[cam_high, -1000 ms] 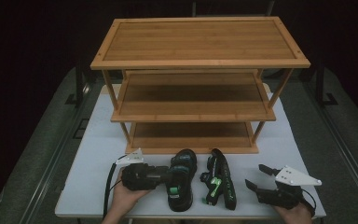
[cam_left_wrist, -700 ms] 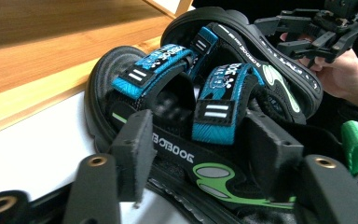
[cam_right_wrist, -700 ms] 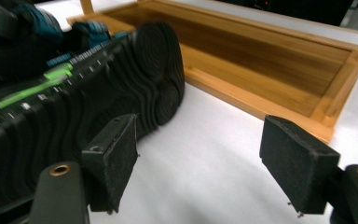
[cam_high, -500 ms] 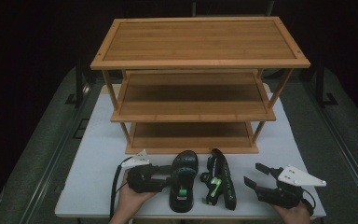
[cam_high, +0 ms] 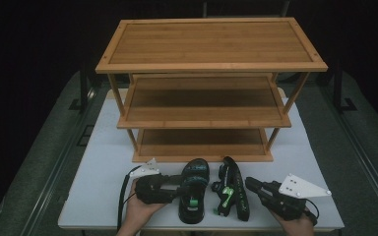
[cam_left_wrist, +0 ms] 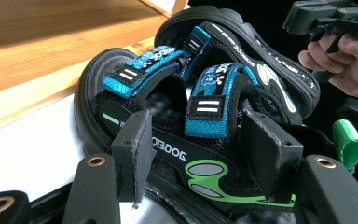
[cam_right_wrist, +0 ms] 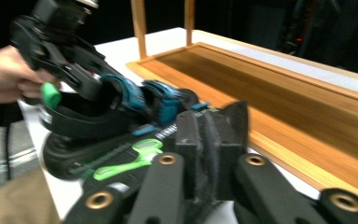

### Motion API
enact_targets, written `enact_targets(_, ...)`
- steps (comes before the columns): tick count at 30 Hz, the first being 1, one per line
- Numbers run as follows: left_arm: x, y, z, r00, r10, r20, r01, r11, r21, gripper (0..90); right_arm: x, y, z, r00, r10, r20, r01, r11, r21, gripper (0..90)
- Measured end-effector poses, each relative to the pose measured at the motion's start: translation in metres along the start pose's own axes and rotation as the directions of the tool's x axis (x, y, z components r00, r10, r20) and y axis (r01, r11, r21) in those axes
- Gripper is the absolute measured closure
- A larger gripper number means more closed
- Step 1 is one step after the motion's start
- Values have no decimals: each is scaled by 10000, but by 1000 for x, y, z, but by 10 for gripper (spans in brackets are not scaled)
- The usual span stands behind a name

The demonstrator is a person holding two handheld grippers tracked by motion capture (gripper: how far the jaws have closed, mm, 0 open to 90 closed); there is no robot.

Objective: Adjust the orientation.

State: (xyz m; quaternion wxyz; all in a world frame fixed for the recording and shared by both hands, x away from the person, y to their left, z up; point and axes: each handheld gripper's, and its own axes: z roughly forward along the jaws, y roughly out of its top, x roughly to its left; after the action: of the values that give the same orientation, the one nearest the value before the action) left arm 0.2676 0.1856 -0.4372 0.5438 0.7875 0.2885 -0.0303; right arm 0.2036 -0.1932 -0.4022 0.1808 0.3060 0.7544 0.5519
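Observation:
Two black sandals with teal straps and green marks lie at the table's front edge. The left sandal (cam_high: pixel 193 191) lies flat. The right sandal (cam_high: pixel 231 195) rests on its side. My left gripper (cam_high: pixel 181 189) comes at the flat sandal (cam_left_wrist: pixel 168 93) from its left. Its jaws have just been opening and now stand open, with the sandal's side wall between the pads (cam_left_wrist: pixel 137 154). Just right of the side-lying sandal, my right gripper (cam_high: pixel 251 183) has just closed its jaws. Its pads (cam_right_wrist: pixel 212 126) meet with nothing between them, close to that sandal (cam_right_wrist: pixel 116 163).
A three-tier bamboo shoe rack (cam_high: pixel 211 44) stands on the white table (cam_high: pixel 103 162) behind the sandals, its bottom shelf (cam_right_wrist: pixel 279 107) bare. The other hand and its gripper (cam_right_wrist: pixel 60 42) are close across the sandals. Dark floor surrounds the table.
The right gripper's jaws went from wide open to shut, and it moved a little left toward the side-lying sandal. The left gripper and both sandals have stayed in place.

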Motion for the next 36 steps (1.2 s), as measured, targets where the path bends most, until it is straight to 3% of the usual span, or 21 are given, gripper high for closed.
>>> enact_targets(2,0,0,0,10000,3,0,-3,10000,5,437,4,1,6,9996,-69,-281,76,9997,230,894)
enact_targets(8,-1,-1,1,10000,30,-50,-31,10000,-91,437,8,-1,14,9990,-277,-355,298,9978,595,894)
enact_targets(11,-2,0,1,10000,61,-78,-61,10000,-48,437,7,-5,19,9991,-307,-283,335,9940,1041,897)
enact_targets(20,-2,-2,0,10000,-6,-37,5,9999,-104,437,6,-7,12,9997,-249,18,246,9948,991,898)
enact_targets(27,-1,-2,0,10000,-13,1,13,9999,-113,437,-3,-10,-2,9971,-30,755,-42,9955,943,897)
enact_targets(31,-1,-2,0,10000,-15,4,15,9999,-119,437,-11,-14,-10,9881,70,1533,-237,9939,1076,897)
enact_targets(36,-1,-2,0,10000,-9,-12,9,9999,-114,436,-15,-16,-13,9834,187,1803,-406,9921,1185,897)
